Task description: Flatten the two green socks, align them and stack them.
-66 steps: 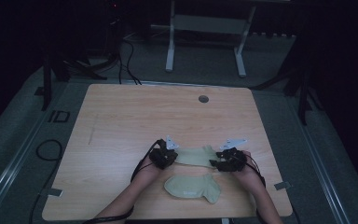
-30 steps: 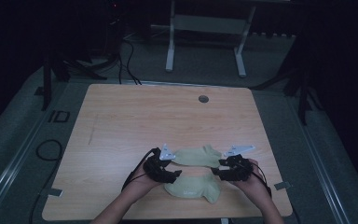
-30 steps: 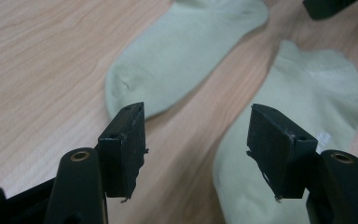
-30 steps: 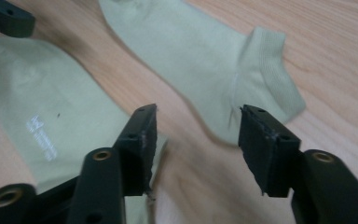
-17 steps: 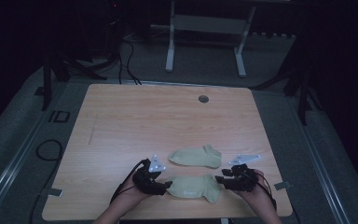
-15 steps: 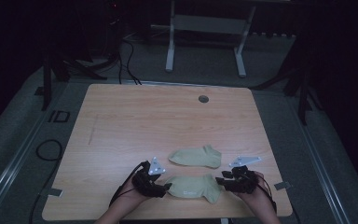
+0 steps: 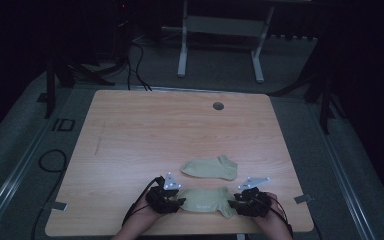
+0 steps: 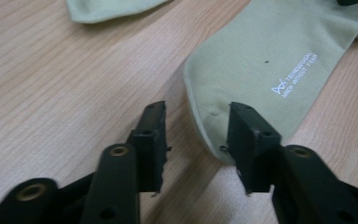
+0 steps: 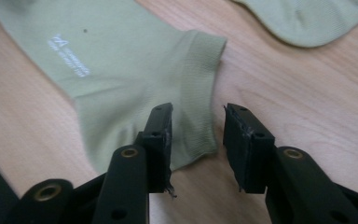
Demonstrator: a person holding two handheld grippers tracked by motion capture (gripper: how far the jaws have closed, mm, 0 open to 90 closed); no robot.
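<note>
Two pale green socks lie flat on the wooden table [image 7: 155, 130]. The near sock [image 7: 207, 200] carries white print [image 8: 298, 74]. The far sock [image 7: 210, 167] lies just beyond it. My left gripper [image 7: 177, 202] sits low at the near sock's toe end. Its jaws have just been closing, and the toe edge [image 8: 205, 126] lies between them with a gap still showing [image 8: 198, 112]. My right gripper [image 7: 237, 204] is at the cuff end. Its jaws have also just been closing, and the ribbed cuff [image 9: 196, 93] lies between the pads, unpinched [image 9: 196, 114].
A round grommet hole [image 7: 218, 106] sits near the table's far edge. The front edge runs just behind both hands. Beyond the table stand a white desk frame [image 7: 220, 30] and floor cables [image 7: 135, 55]. A cable trails off each gripper.
Both hands came back from the ends of the far sock to the ends of the near sock and sank toward the table. The far sock now lies alone.
</note>
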